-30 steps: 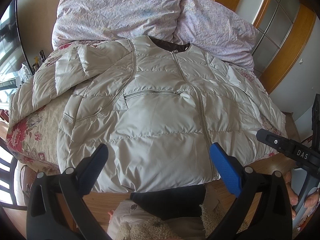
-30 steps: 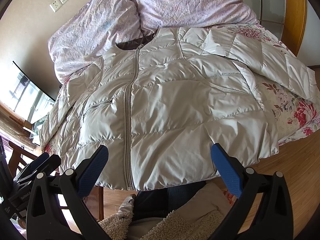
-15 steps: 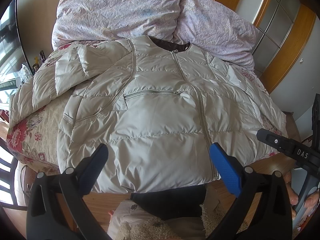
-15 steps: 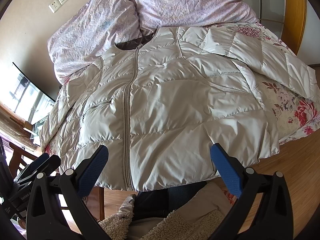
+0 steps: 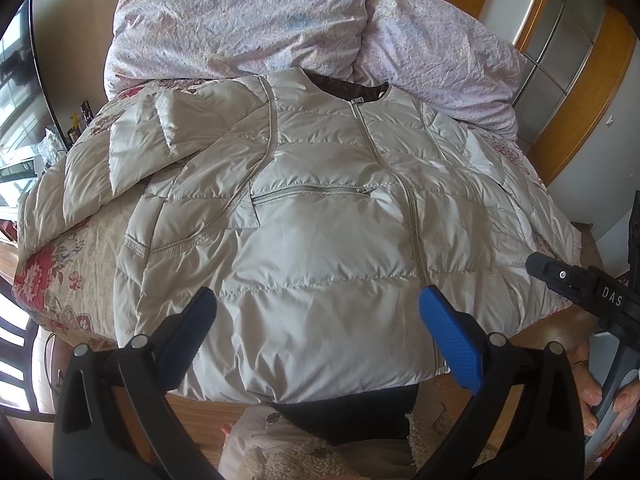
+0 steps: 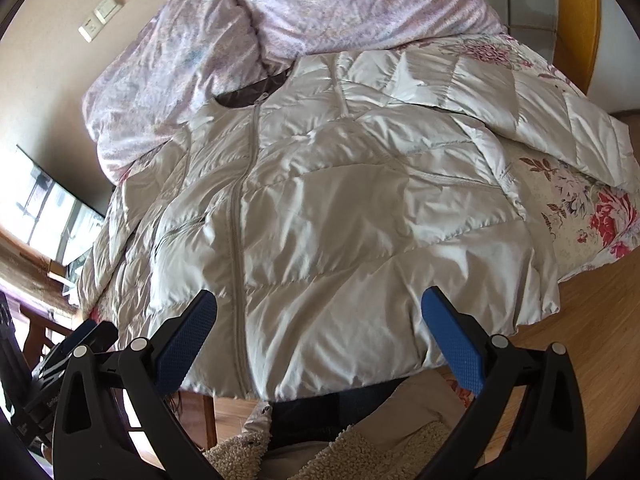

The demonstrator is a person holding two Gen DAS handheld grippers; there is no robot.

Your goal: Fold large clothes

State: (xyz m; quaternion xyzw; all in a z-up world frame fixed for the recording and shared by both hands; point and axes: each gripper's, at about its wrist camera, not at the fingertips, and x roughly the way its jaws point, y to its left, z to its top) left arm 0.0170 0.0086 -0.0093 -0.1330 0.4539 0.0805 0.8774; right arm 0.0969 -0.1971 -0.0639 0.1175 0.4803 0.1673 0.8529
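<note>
A large pale grey quilted down jacket [image 5: 320, 232] lies face up and zipped on the bed, collar toward the pillows, hem hanging over the near edge. It also shows in the right wrist view [image 6: 340, 208]. Its left sleeve [image 5: 132, 160] is bent over the floral cover; its right sleeve [image 6: 540, 116] stretches out to the right. My left gripper [image 5: 316, 320] is open and empty above the hem. My right gripper [image 6: 320, 320] is open and empty above the hem too; its body shows in the left wrist view [image 5: 580, 292].
Two pale purple pillows [image 5: 248, 20] lie at the head of the bed. The floral bedcover [image 6: 580, 216] shows at both sides. Wooden floor [image 6: 600, 320] lies to the right, a wooden door frame [image 5: 580, 92] beyond. My lap in fleece clothing [image 6: 340, 452] is below the grippers.
The right wrist view has shifted slightly, closer over the jacket's hem. The left gripper and the jacket have not visibly moved.
</note>
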